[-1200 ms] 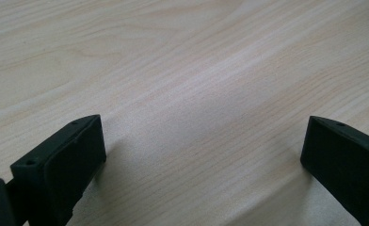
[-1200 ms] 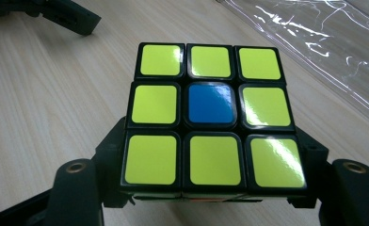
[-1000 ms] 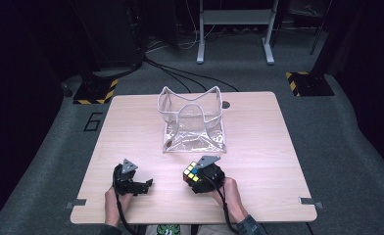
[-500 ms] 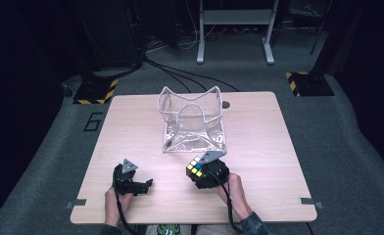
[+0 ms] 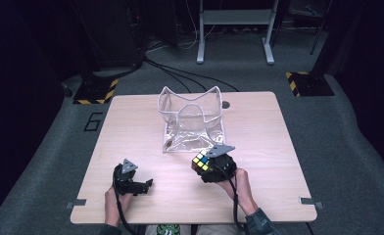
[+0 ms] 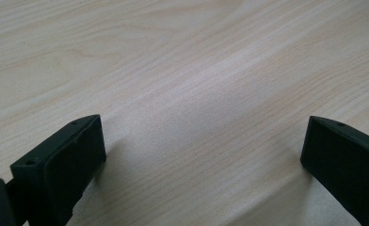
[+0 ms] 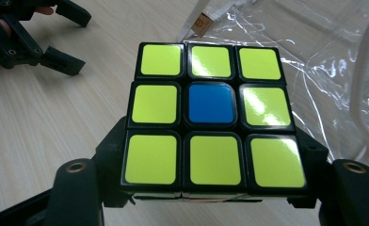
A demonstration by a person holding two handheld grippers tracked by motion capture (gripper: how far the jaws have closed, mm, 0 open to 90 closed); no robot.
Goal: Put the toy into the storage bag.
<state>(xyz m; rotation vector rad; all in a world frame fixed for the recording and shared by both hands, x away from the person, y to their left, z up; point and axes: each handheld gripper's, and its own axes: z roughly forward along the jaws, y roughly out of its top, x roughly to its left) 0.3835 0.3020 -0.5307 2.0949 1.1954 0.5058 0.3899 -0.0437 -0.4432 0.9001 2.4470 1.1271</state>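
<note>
A puzzle cube [image 5: 201, 161] with mixed coloured stickers sits between the jaws of my right gripper [image 5: 207, 165], which is shut on it just in front of a clear plastic bag [image 5: 192, 120]. In the right gripper view the cube [image 7: 211, 117] shows a yellow face with a blue centre, and the bag [image 7: 324, 56] lies close beyond it to the right. My left gripper [image 5: 143, 185] rests open near the table's front left. Its two black fingers [image 6: 62, 162] stand wide apart over bare wood, with nothing between them.
The wooden table [image 5: 131, 127] has bare room to the left and right of the bag. A small round hole [image 5: 225, 104] sits behind the bag. Around the table are grey carpet, cables and a stand's metal feet [image 5: 234, 34].
My right gripper has carried the cube a little to the right and towards the bag's front edge. The left gripper has stayed where it was.
</note>
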